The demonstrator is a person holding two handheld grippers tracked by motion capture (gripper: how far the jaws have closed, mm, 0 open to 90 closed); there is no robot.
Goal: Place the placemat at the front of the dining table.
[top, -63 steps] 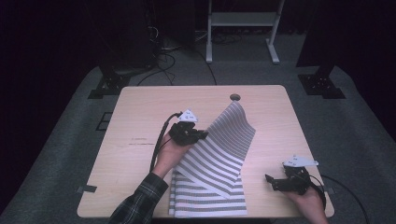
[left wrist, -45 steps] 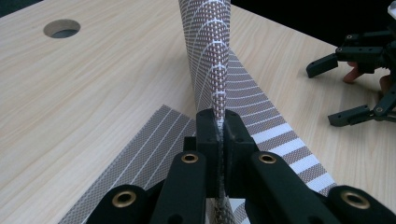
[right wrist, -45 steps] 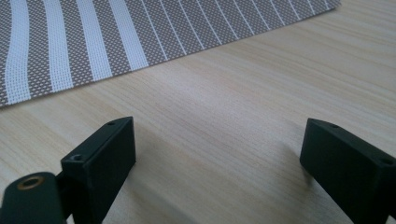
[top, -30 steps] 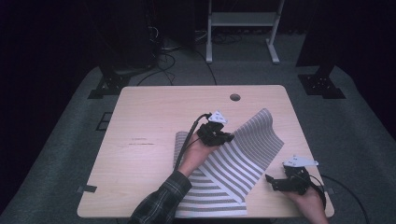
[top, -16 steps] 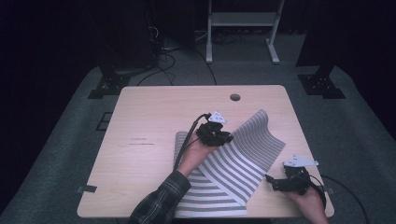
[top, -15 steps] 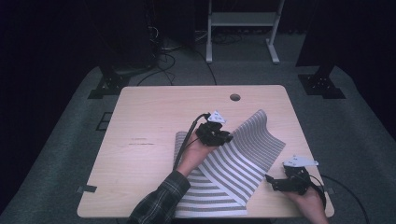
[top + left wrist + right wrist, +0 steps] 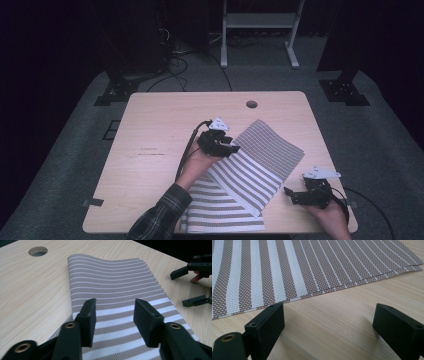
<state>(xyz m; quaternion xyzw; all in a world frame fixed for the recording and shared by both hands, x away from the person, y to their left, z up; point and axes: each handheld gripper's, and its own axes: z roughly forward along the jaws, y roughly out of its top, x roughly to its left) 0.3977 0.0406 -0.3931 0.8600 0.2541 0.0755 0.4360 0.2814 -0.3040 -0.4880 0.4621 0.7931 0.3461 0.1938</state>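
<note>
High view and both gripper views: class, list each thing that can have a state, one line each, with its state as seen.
Brown and white striped woven placemat: folded over at an angle, lying flat on the table, not gripped.
Left gripper: open, jaws just been opening, hovering above the placemat, nothing between them.
Right gripper: open wide, empty, on bare wood beside the placemat's edge.
Light wooden table: round cable hole uncovered.

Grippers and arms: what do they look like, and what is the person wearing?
Both the left gripper and the right gripper are black, each with two flat rectangular jaws, brass-coloured pivot rivets, a pale grey three-cornered plate on top and a black trailing cable. The left forearm wears a dark plaid sleeve.
</note>
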